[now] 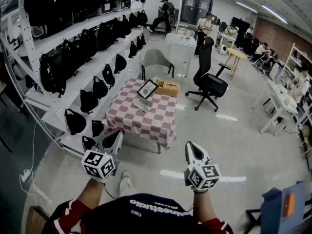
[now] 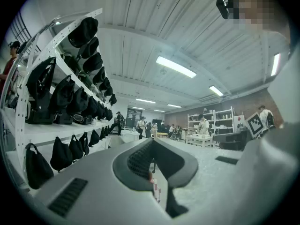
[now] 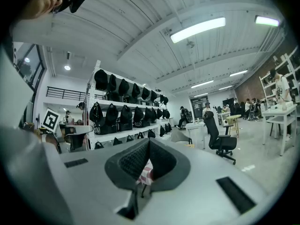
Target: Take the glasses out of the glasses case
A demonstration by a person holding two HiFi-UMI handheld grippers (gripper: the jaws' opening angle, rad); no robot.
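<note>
Both grippers hang close in front of the person holding them, well short of any work. The left gripper (image 1: 117, 136) and the right gripper (image 1: 190, 147) each point forward. Each has its dark ribbed jaws pressed together at the tips with nothing caught between them, and only floor and a sliver of checked cloth show through the gap behind the tips. Well ahead across pale floor, a little left of centre, stands a small table (image 1: 146, 123) draped in a red-and-white checked cloth, so the left gripper looks to me the nearer of the two, though not by much. Near the cloth's middle lies a pale, flat object (image 1: 141, 104) that I take to be the glasses case. From here it is too small to tell which way its long axis runs or whether it is open. Just behind it leans a dark framed panel (image 1: 147, 88), with a square woven basket (image 1: 168, 87) beside that. Beyond the table sit a grey shell chair (image 1: 157, 62) and a black office chair (image 1: 210, 79).
</note>
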